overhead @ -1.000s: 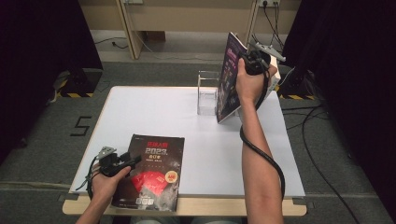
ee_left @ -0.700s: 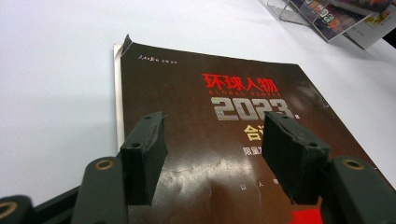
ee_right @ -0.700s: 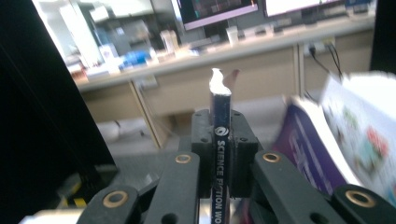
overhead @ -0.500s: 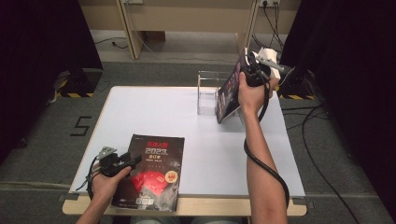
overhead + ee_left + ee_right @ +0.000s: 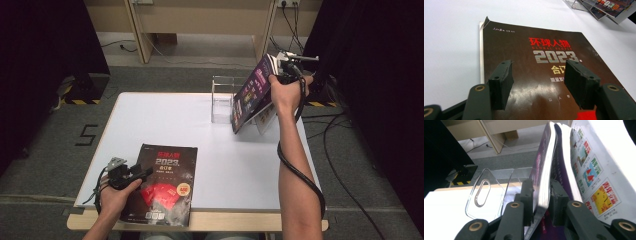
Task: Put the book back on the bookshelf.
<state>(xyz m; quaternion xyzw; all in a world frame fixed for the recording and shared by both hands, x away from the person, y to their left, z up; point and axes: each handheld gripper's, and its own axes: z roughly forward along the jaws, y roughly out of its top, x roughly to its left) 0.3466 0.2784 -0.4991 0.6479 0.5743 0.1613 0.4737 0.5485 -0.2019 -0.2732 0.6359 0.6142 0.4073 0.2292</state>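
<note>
A purple magazine (image 5: 248, 97) stands tilted at the table's back right, its lower edge on the table beside a clear acrylic rack (image 5: 222, 100). My right gripper (image 5: 276, 76) is shut on the front part of the purple magazine (image 5: 541, 170) near its top. Its jaws have just been opening a little, with the cover and some pages still between them, and looser pages fan out to the right. A dark magazine (image 5: 165, 185) marked 2023 lies flat at the front left. My left gripper (image 5: 145, 172) hovers open over the dark magazine (image 5: 529, 50), with nothing between its fingers (image 5: 501, 82).
The white table (image 5: 165, 120) has open surface in the middle. The clear rack (image 5: 489, 187) has a slotted divider and sits just left of the purple magazine. Cables and dark curtains lie beyond the table's right and back edges.
My right hand has carried the purple magazine's top to the right, away from the rack, so it leans more. The left gripper and dark magazine have not moved.
</note>
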